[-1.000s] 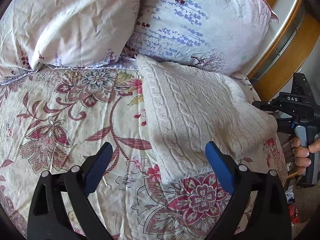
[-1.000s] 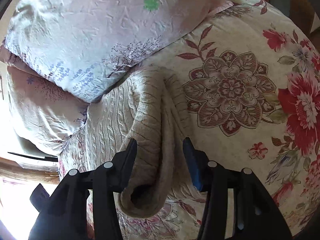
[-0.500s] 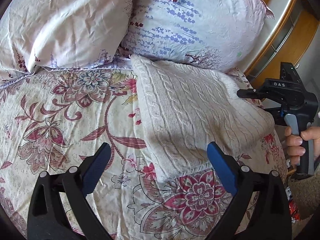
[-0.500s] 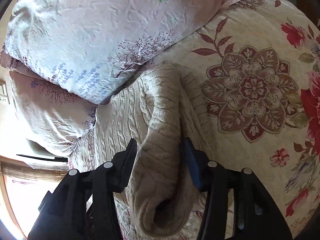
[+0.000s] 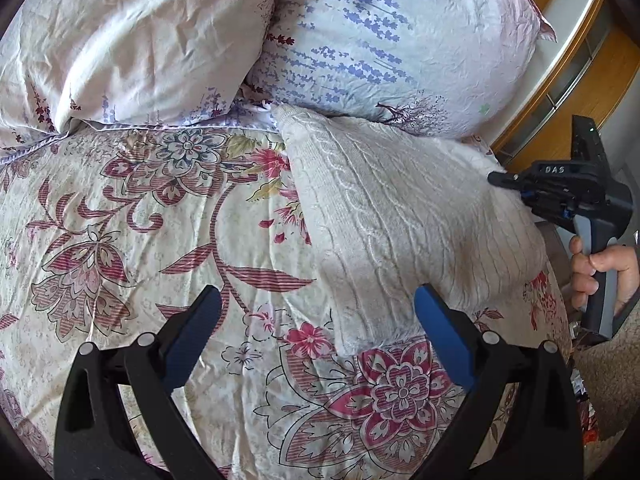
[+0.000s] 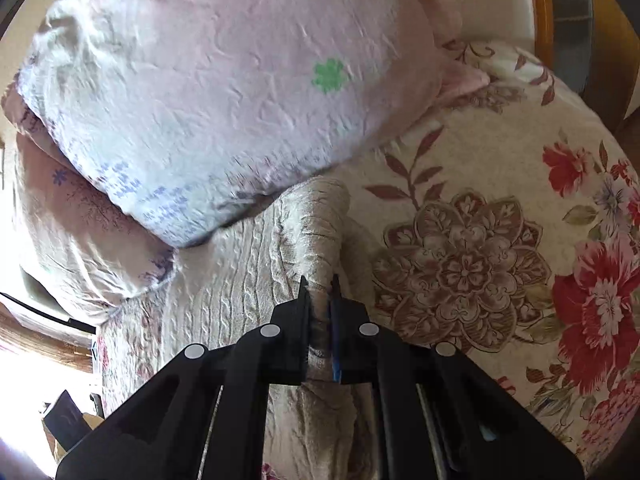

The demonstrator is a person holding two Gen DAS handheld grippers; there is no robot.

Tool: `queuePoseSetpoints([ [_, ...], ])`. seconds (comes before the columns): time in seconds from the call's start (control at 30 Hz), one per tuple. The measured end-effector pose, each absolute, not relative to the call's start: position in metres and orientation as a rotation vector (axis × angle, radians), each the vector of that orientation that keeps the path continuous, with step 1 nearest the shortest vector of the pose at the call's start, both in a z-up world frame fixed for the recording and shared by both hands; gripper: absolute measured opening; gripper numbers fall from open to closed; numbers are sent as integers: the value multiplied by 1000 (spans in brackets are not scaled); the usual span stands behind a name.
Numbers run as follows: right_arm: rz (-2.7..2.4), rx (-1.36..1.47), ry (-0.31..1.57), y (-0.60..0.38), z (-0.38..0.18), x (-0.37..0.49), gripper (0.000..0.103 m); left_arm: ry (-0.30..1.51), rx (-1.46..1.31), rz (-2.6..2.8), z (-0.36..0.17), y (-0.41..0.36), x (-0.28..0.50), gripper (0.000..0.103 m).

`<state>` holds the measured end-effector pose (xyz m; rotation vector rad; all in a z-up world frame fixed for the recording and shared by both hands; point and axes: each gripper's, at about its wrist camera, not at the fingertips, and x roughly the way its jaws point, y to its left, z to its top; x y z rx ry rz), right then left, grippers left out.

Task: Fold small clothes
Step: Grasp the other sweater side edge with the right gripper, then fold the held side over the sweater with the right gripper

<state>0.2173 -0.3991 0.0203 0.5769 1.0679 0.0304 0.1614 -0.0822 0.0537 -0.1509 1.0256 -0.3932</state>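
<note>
Sweater (image 5: 404, 224), cream cable-knit: right gripper (image 6: 320, 316) pinches its raised fold at the bedside edge; the garment's length runs from there to the pillows (image 5: 392, 48). Left gripper (image 5: 318, 334) spread, empty, over the bedspread (image 5: 120, 216), near its bottom corner.

Floral-quilted bed (image 5: 168, 240): cream knitted garment (image 5: 400, 220) beside two pillows (image 5: 132, 40).

Lettering: "DAS", pale capitals
Stands on: the black top of the right gripper (image 5: 495, 179), seen from the left wrist view
Other readable text: none in the right wrist view
</note>
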Motion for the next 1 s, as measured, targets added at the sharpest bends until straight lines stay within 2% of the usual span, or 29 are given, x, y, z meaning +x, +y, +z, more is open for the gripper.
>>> queuePoseSetpoints([
  [0.1, 47, 698, 1071, -413, 15, 201, 23, 1025, -152, -391, 54, -81, 161, 97],
  [0.13, 47, 727, 1063, -419, 17, 195, 39, 1026, -156, -389, 54, -80, 161, 97],
  [0.17, 50, 747, 1050, -424, 20, 188, 48, 1029, -161, -388, 53, -79, 162, 97],
  [0.43, 181, 874, 1119, -428, 11, 137, 48, 1049, -175, -408, 51, -82, 162, 97],
  [0.5, 199, 871, 1140, -416, 4, 136, 47, 1049, -174, -416, 51, -83, 162, 97],
  [0.53, 217, 864, 1143, -411, 2, 136, 32, 1048, -175, -417, 52, -83, 162, 97],
  [0.57, 240, 846, 1144, -404, 1, 137, 11, 1047, -177, -419, 52, -82, 162, 97],
  [0.8, 143, 714, 969, -412, 45, 142, 8, 1047, -203, -401, 53, -75, 161, 97],
  [1.0, 98, 693, 1138, -404, -4, 138, 9, 1059, -213, -395, 52, -73, 162, 97],
])
